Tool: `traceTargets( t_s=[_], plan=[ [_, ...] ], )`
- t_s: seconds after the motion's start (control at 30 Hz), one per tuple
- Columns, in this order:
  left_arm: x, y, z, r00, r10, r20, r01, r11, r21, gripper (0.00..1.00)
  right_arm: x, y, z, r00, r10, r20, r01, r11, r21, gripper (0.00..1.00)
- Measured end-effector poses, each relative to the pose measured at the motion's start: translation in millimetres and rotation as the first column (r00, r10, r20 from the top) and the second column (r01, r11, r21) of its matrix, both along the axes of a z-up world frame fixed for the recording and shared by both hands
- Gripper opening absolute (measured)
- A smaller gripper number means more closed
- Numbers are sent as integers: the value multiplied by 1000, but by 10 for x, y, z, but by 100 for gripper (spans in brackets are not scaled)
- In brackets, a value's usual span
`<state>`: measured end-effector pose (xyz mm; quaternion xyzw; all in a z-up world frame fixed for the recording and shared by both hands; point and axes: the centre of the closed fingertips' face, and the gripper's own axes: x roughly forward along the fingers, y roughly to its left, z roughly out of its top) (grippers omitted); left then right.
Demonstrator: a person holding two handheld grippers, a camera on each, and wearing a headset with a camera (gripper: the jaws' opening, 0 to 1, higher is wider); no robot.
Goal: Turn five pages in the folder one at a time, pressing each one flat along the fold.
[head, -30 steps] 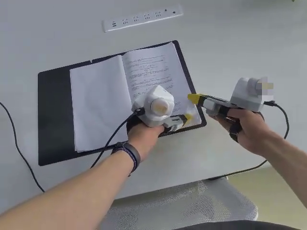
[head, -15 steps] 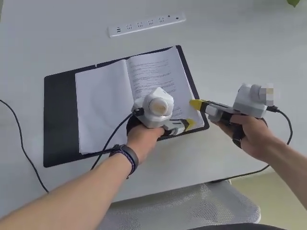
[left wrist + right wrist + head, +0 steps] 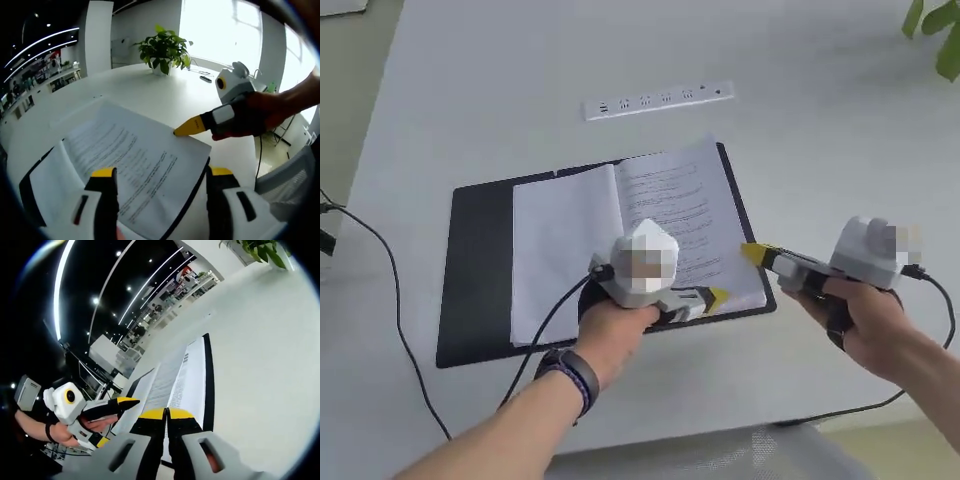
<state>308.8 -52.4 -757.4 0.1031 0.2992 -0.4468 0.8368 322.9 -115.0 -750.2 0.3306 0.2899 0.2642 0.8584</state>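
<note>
1. Folder (image 3: 480, 290) lies open on the bench (image 3: 840, 150), black cover down. A blank page (image 3: 560, 250) is on the left and a printed page (image 3: 690, 220) on the right, with the fold running between them.
2. Change over the last second: the whole head view has slid, which reads as the head moving. The folder sits in the same place relative to the power strip (image 3: 658, 100) beyond it.
3. Printed page: its far outer corner now pokes a little past the cover's top edge, more than a second ago. This may be the start of a lift, but I cannot be sure.
4. Right tool (image 3: 752, 251): jaws pressed together and holding nothing. In the left gripper view its yellow tip touches the outer edge of the printed page. It is at much the same spot on that edge as before.
5. Left tool (image 3: 715, 297): jaws wide, straddling the near outer corner of the printed page with nothing clamped. It has kept that station.
6. Meaning for the task: no sheet has gone over in this second. My judgement is that the step in hand is teasing up the edge of the next sheet. Pressing along the fold is not yet begun for it. I cannot tell how many pages are already turned.
</note>
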Motion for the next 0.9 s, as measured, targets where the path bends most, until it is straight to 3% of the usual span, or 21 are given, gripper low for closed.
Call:
traceTargets(
  t_s=[0.4,0.63,0.77,0.9],
  plan=[
    [57,514,175,996,89,13,-89,996,-14,74,23,80,152,1000,2,11,-2,1000,-9,0],
    [100,795,238,990,141,26,-140,990,-28,73,55,144,311,999,8,45,-8,1000,9,0],
    [91,997,283,987,153,43,-153,988,-16,73,86,193,468,998,0,55,-4,998,60,0],
    [102,1247,301,982,185,48,-185,983,-7,73,90,299,575,996,44,81,-48,998,47,0]
  ],
)
